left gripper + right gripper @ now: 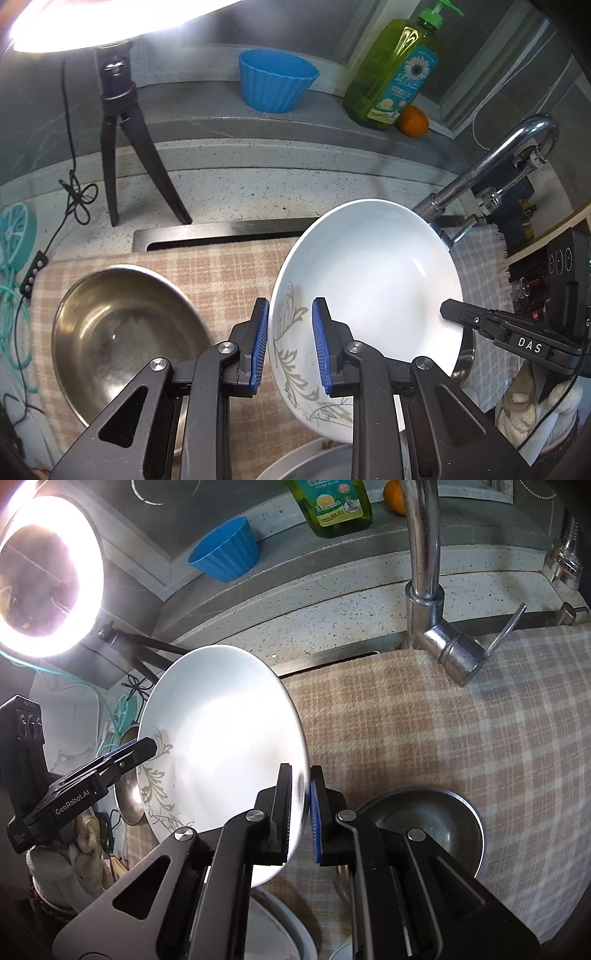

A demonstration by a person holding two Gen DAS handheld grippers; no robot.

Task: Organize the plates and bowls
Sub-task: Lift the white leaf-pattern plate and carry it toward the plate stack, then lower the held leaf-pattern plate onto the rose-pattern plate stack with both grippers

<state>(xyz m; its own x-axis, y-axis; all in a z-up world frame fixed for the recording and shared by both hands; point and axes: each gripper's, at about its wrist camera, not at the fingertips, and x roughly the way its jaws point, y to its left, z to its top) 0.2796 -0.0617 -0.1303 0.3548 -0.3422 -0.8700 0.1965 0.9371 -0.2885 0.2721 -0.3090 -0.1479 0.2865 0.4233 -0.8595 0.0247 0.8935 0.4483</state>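
Plate (369, 295), white with a grey leaf pattern along one edge, is held up off the checked cloth (229, 258) between both tools, tilted so its hollow face shows to each camera. The left tool (290, 347) straddles the patterned rim, its blue pads (260, 343) close together with the plate's edge between them and pressing on it. The right tool (301, 812) pinches the plain rim on the opposite side, its jaws closed tight on the thin edge. From the left camera the right tool's black fingers reach in over the far edge of the plate; from the right camera the left tool shows at the patterned side.

Below the plate, on the cloth that covers the sink area, sits a steel bowl (125, 332) to the left side, and another steel bowl (436, 823) lies under the right tool. Part of another white dish (273, 923) shows at the bottom.

A chrome tap (424, 590) stands at the back of the speckled bench (258, 184). On the ledge behind are a blue ribbed cup (275, 81), a green soap bottle (395, 74) and an orange (413, 120). A bright ring lamp (48, 579) on a small black tripod (122, 147) stands at the left.
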